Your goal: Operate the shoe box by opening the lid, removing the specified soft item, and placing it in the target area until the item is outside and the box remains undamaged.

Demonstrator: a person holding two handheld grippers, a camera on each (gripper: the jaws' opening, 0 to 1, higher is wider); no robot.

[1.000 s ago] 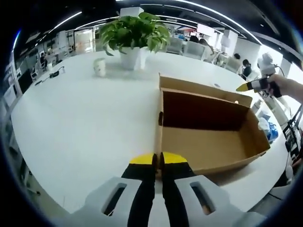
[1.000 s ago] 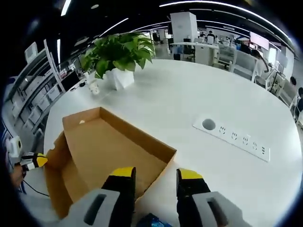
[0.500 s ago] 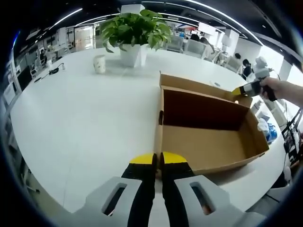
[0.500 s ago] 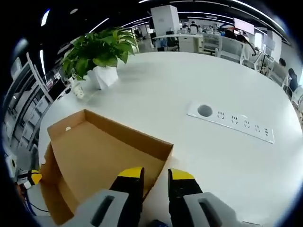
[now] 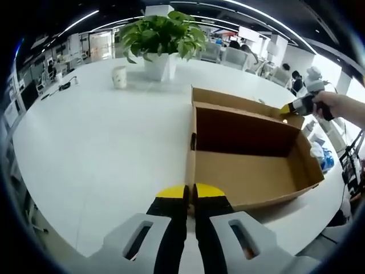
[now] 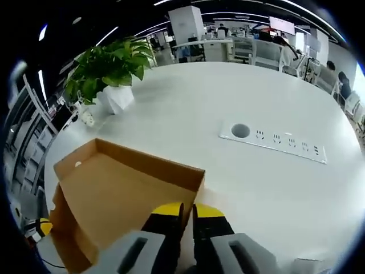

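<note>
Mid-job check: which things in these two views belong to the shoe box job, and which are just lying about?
Job:
open brown cardboard shoe box
left tool, jaws together
right tool, jaws together

Lying about:
green potted plant in white pot
white paper cup
white power strip set in the table
round white table

In the left gripper view the left tool (image 5: 190,191) points forward with its yellow-tipped jaws pressed together, low over the near edge of the bench. At the far right, a hand (image 5: 331,105) holds the right tool (image 5: 285,109) level. In the right gripper view the right tool (image 6: 187,210) has its jaws nearly touching.
</note>
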